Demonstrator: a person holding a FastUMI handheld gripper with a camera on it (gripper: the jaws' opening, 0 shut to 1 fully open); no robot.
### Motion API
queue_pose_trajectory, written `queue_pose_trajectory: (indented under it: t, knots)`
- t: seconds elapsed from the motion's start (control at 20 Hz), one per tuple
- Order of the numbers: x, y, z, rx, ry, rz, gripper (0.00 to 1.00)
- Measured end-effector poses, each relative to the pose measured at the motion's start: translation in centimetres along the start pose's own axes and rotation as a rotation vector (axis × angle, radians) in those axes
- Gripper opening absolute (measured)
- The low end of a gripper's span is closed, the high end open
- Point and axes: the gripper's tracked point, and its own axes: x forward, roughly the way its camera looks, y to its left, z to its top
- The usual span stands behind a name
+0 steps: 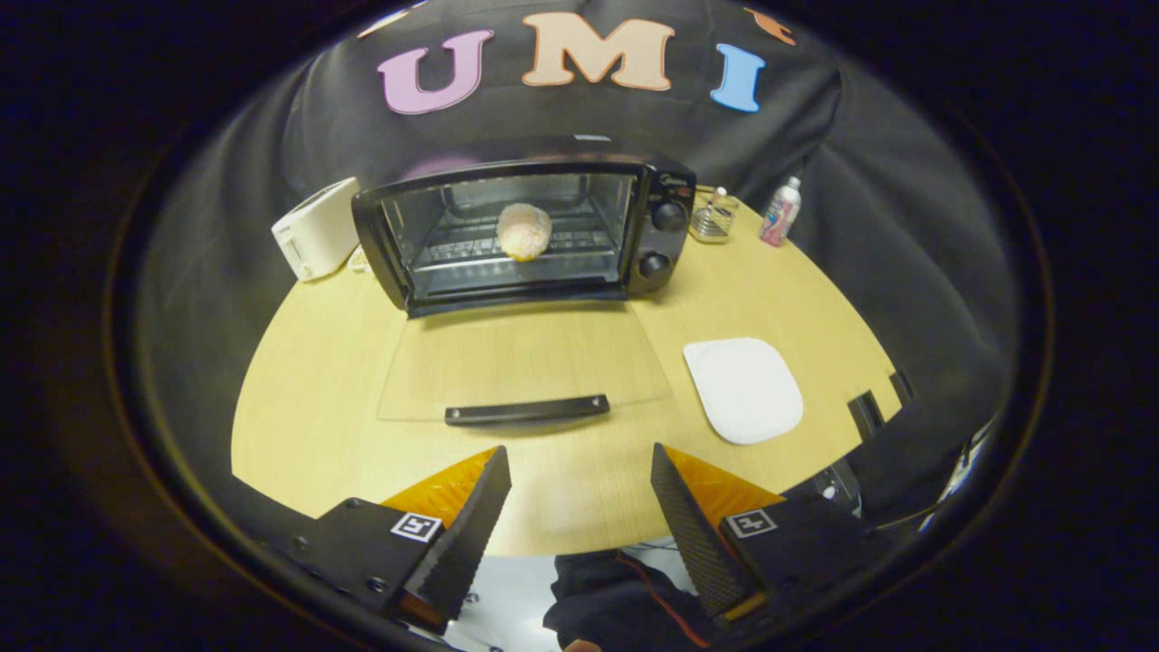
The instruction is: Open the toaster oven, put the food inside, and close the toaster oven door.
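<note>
Gripper view: toaster oven (543,226) stands at the far side of the round wooden table (308,398), black-bodied, with its glass door (521,367) folded fully down and lying flat toward the camera, the dark door handle (526,409) at its near edge. Food (523,231), a pale, rounded, speckled bun-like item, sits inside the cavity on the wire rack (471,249), roughly centred. Two round control knobs (668,215) are stacked on the oven's right panel; a small mark above them is too small to read. Gripper (579,480) hangs over the table's near edge, just short of the door handle, fingers spread wide apart and holding nothing; neither finger touches the door or the handle. Each finger mount carries a square black-and-white coded tag (416,526), not legible as text. White plate (744,389), square with rounded corners and bare, lies on the table right of the open door, beyond the right finger. White pop-up toaster (317,228) stands just beside the oven's left side. Behind the oven's right side are a small wire holder (713,222) with a jar in it and a bottle (780,212) with a pink label, its writing unreadable.
</note>
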Motion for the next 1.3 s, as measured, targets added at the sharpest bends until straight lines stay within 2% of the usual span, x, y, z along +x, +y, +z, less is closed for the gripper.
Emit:
queue_pose_trajectory:
  t: [0.3, 0.5, 1.3]
  knots:
    - [1.3, -0.1, -4.3, 0.004, 0.135, 0.007, 0.98]
    - [2.8, 0.5, -5.1, -0.004, 0.192, 0.027, 0.98]
    - [8.3, 1.8, -1.2, -0.054, 0.177, 0.076, 0.98]
